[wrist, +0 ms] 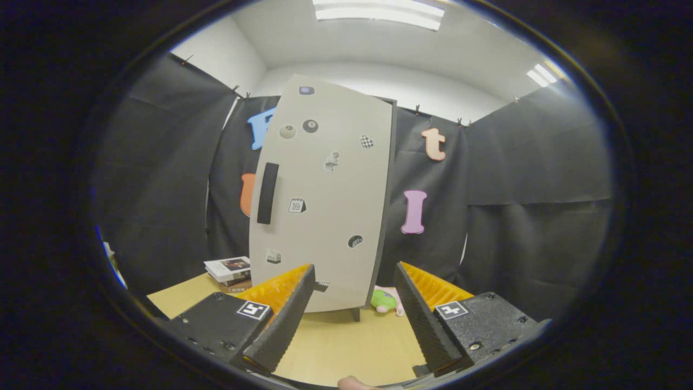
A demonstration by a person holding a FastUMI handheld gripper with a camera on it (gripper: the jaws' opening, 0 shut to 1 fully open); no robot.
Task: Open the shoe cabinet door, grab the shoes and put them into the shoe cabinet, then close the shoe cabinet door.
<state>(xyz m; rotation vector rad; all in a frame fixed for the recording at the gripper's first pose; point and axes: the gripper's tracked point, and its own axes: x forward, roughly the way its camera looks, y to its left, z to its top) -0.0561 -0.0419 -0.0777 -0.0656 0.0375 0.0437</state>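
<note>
A tall pale grey shoe cabinet [327,200] stands on the wooden table [346,346] beyond my fingers. Its door is closed, with a dark vertical handle [267,193] on its left side and several stickers on the front. My gripper [354,306] is open, with nothing between its fingers, pointing at the cabinet's lower edge from some distance. A green and pink soft thing [387,299] lies at the cabinet's lower right corner; I cannot tell whether it is a shoe.
A small stack of books [230,271] lies on the table to the left of the cabinet. Black cloth walls close the booth behind and on both sides. A fingertip [354,383] shows just below the fingers.
</note>
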